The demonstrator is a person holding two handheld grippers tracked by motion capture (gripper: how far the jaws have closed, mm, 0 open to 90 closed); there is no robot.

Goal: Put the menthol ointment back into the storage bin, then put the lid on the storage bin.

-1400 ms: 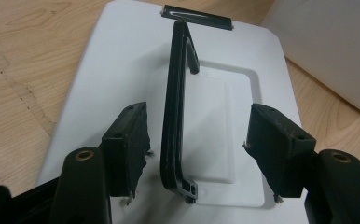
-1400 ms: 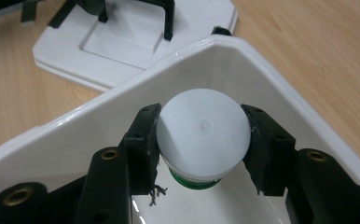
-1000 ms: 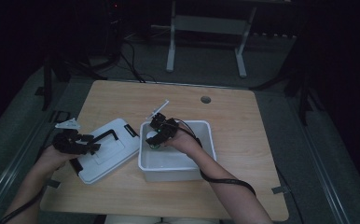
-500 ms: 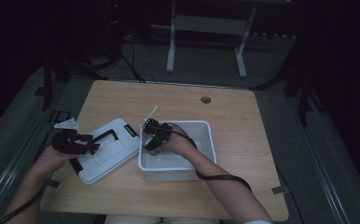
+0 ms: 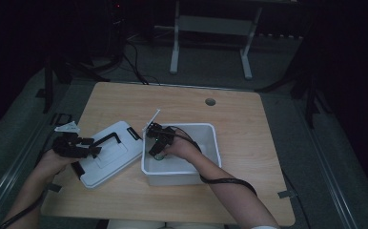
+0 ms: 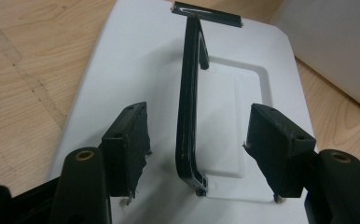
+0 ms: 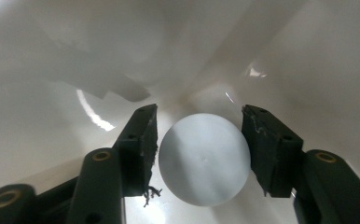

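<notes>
Small white smooth ball (image 7: 204, 158) mid-frame, low in white plastic bin (image 5: 206, 138) corner: prob. light, stiff, slippery; right gripper (image 7: 199, 140) fingers part-open astride its widest span, contact unclear, so squeeze gently across centre.

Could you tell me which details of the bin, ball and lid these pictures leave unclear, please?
- High view: the white ball is hidden in the bin under the right gripper.
- Right gripper view: whether the pads touch the ball; the gaps are too thin.
- Left gripper view: the lid is cut off by the edges.
</notes>
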